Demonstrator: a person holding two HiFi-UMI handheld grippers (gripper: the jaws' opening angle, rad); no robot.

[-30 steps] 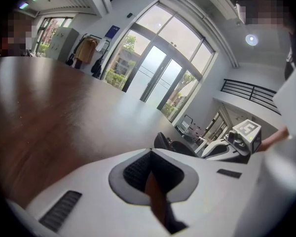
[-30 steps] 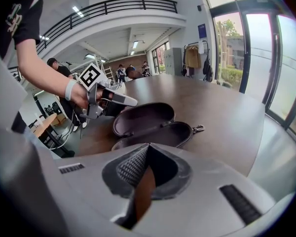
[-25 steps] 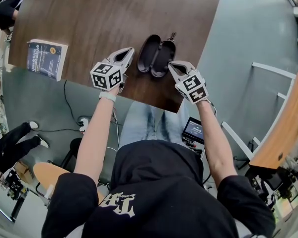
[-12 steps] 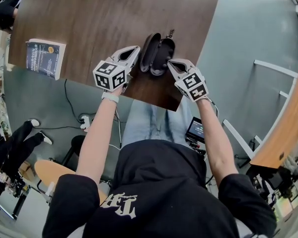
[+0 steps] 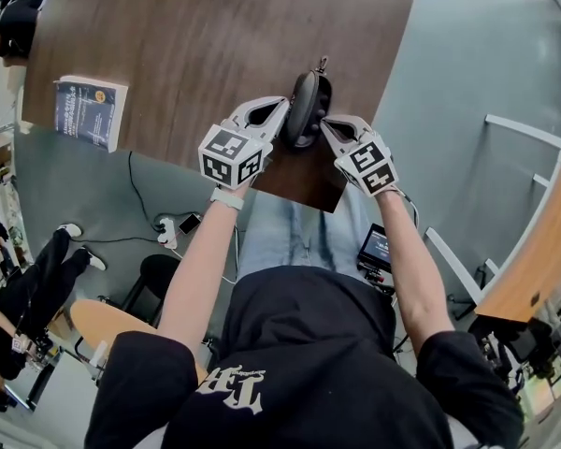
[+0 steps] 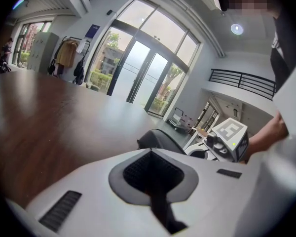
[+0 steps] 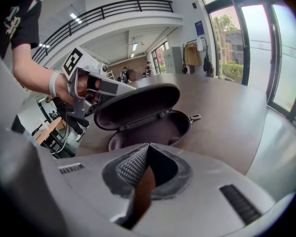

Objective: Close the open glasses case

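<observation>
The black glasses case [image 5: 307, 108] sits near the front edge of the dark wooden table [image 5: 196, 36], its lid [image 7: 138, 105] raised about halfway over the empty base [image 7: 155, 130]. My left gripper [image 5: 280, 110] is shut, with its tip against the outer side of the lid from the left; in the left gripper view the lid [image 6: 160, 139] is a dark hump just past the jaws. My right gripper [image 5: 325, 124] is shut and empty, its tip close to the base's near right side. The left gripper [image 7: 96, 85] shows behind the lid in the right gripper view.
A blue book [image 5: 91, 112] lies at the table's left edge. The table's front edge runs just below both grippers, with the person's lap under it. A light wooden desk [image 5: 533, 241] stands on the right, and a power strip [image 5: 168, 232] lies on the floor.
The left gripper moved right and upward, swinging the lid from lying flat open to standing half raised over the base. The right gripper stayed where it was.
</observation>
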